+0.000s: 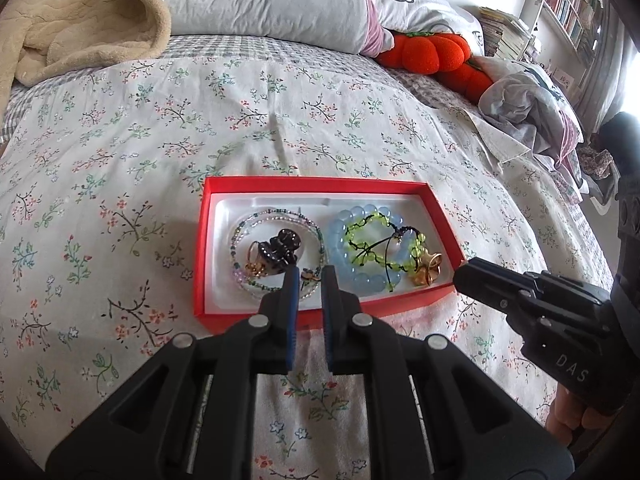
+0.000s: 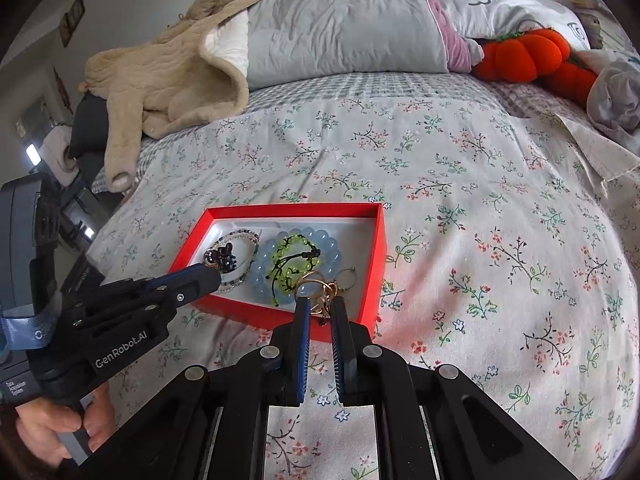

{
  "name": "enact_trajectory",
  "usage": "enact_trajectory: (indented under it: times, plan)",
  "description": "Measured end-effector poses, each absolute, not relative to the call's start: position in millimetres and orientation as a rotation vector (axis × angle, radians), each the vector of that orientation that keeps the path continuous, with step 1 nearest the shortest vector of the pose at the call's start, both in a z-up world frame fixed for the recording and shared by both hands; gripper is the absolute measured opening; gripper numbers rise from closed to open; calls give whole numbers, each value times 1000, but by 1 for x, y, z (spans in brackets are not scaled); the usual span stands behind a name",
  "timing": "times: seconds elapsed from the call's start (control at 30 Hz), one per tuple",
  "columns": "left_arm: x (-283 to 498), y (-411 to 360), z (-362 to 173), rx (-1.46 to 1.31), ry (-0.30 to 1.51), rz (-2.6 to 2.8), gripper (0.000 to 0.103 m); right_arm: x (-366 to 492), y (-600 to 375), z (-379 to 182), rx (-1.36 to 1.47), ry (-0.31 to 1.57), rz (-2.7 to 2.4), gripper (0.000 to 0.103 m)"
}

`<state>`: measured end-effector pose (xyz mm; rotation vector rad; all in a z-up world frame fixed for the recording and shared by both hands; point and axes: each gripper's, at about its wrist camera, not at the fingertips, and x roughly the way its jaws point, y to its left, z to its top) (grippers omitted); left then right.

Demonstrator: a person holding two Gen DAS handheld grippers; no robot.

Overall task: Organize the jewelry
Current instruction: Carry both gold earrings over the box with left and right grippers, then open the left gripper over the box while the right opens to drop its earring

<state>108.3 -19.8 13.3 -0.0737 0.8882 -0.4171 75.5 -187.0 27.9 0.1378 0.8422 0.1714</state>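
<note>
Jewelry gathered in a red box [image 1: 320, 190] on the floral bedspread [image 1: 120, 200].

Inside the box: thin beaded bracelet [image 1: 244, 228] and dark hair claw [image 1: 282, 246] at its left end, blue bead bracelet [image 1: 344, 240] ringing a green one [image 1: 360, 248] at its right, gold rings [image 2: 320, 292] at the near right corner. Left gripper [image 1: 307, 276] poised over the box's near edge, slightly parted, gripping nothing. Right gripper [image 2: 319, 304] likewise narrowly parted, tips over the near right corner by the rings, nothing clamped.
</note>
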Motion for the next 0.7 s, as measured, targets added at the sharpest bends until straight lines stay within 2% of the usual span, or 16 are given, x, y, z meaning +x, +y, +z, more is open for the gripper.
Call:
enact_trajectory:
  times: [0.07,0.23,0.37,0.57,0.7]
  plan:
    - [110,-21,13,-76,890,-418,13,78,-189,28,139,841,172,10]
    - [108,-21,17,-70,889,-415,28,85,-192,29,152,833,169,10]
    - [103,-20,23,-53,880,-418,44,92,-192,30,156,828,166,10]
    - [101,-15,26,-38,875,-401,47,103,-190,29,159,827,159,10]
    - [103,-11,23,-35,888,-376,52,107,-191,26,156,831,153,11]
